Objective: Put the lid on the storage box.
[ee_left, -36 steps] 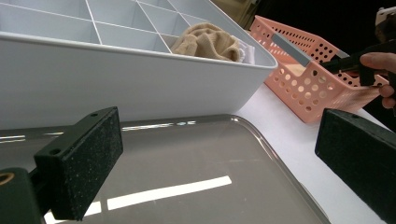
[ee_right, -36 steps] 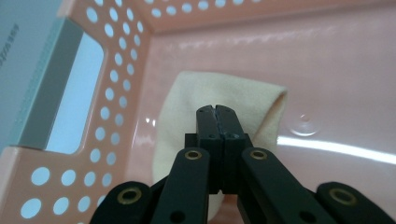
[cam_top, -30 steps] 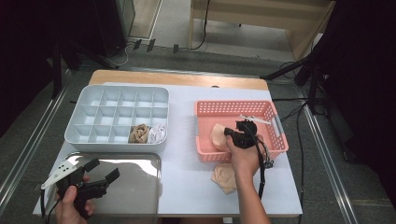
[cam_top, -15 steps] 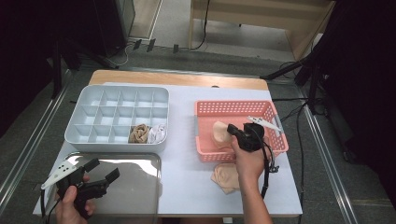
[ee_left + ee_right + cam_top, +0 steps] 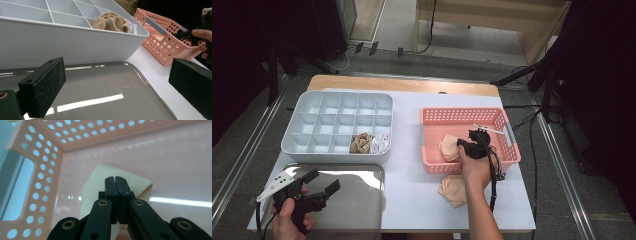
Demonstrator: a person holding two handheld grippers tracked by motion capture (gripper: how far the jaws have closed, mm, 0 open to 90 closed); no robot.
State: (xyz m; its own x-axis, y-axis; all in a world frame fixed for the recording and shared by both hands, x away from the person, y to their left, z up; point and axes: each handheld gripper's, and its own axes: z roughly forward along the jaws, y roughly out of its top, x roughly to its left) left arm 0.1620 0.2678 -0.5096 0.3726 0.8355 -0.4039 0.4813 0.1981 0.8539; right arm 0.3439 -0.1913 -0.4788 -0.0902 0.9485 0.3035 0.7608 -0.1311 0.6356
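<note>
We see a perforated pink plastic basket [image 5: 432, 116] on the tabletop; inside, near its left wall, lies a soft beige folded cloth [image 5: 100, 182]. Our right tool [image 5: 115, 179], jaws pressed together, grips nothing above it.

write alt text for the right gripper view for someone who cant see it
The right gripper, its two black jaws pressed together, points down at a pale beige cloth lying on the floor of a pink perforated basket. Whether the jaws pinch the cloth cannot be told.
</note>
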